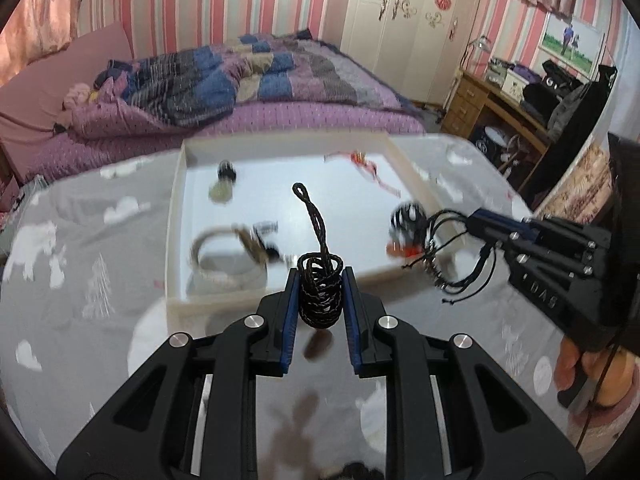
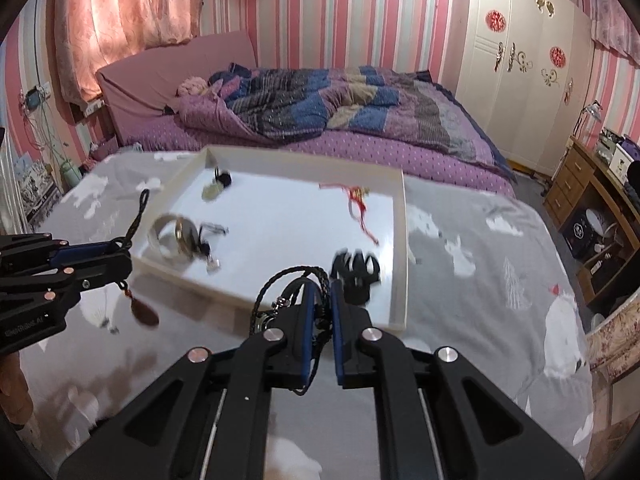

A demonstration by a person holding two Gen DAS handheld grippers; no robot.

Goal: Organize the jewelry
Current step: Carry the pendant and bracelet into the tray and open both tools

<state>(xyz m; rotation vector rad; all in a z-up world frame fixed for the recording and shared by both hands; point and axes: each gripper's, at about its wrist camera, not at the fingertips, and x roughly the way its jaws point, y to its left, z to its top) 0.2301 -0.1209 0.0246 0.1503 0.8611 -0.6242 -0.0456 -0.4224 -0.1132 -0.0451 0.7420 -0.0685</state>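
My left gripper (image 1: 320, 296) is shut on a coiled black braided cord necklace (image 1: 319, 300); its loop end sticks up and a brown pendant (image 2: 143, 312) hangs below. My right gripper (image 2: 323, 300) is shut on a bundle of thin black cords (image 2: 288, 280), which also shows in the left wrist view (image 1: 452, 252). Both hover over the near edge of a white tray (image 1: 176, 216). In the tray lie a white bangle (image 1: 216, 256), a black claw clip (image 2: 356, 270), a red string charm (image 2: 358, 196) and a pale pendant (image 1: 222, 192).
The tray sits on a grey table cover with white animal prints (image 2: 480, 264). A bed with a purple quilt (image 2: 340, 112) stands behind. A wooden desk (image 2: 580, 184) stands at the right, near a white wardrobe (image 2: 520, 60).
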